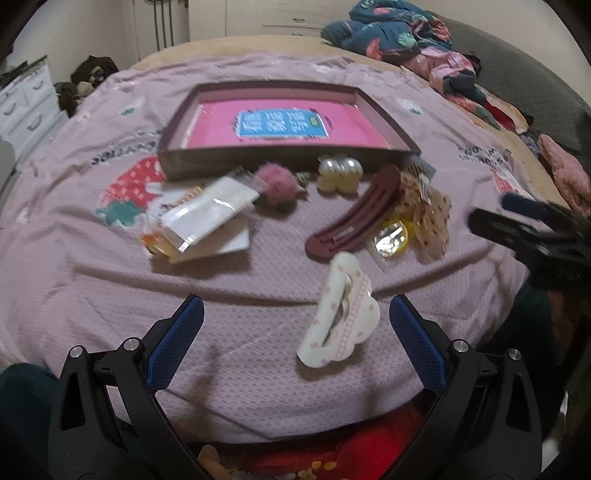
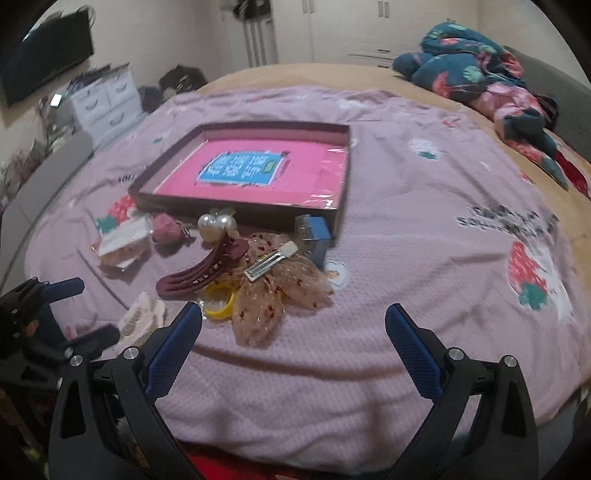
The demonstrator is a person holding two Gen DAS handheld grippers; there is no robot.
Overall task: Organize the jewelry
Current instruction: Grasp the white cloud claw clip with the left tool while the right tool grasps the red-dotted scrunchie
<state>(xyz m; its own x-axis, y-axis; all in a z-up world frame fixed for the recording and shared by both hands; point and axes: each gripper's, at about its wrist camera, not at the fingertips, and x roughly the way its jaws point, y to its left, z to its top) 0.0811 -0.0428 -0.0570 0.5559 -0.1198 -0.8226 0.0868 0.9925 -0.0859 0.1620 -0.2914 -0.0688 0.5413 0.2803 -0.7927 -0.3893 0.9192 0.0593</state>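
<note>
A: Left gripper (image 1: pixel 295 343), lower centre: jaws apart, holding nothing, above a pink bedspread (image 1: pixel 240 369). A white hair claw (image 1: pixel 341 317) lies between and just beyond its pads.

B: Right gripper (image 2: pixel 293 347), lower centre: jaws also apart and holding nothing, over bare bedspread; a sheer bow (image 2: pixel 273 291) lies just past the left pad.

A: Mid-frame, the pile: maroon clip (image 1: pixel 354 218), pearl clip (image 1: pixel 340 171), pink pom-pom (image 1: pixel 277 186), packets (image 1: pixel 207 218).

B: Behind the pile, touching it, an open tray (image 2: pixel 340 218) with a pink liner. Bare cloth spreads right of it.

A: Upper right, bundled quilts (image 1: pixel 399 29); upper left, white drawers (image 1: pixel 26 103).
</note>
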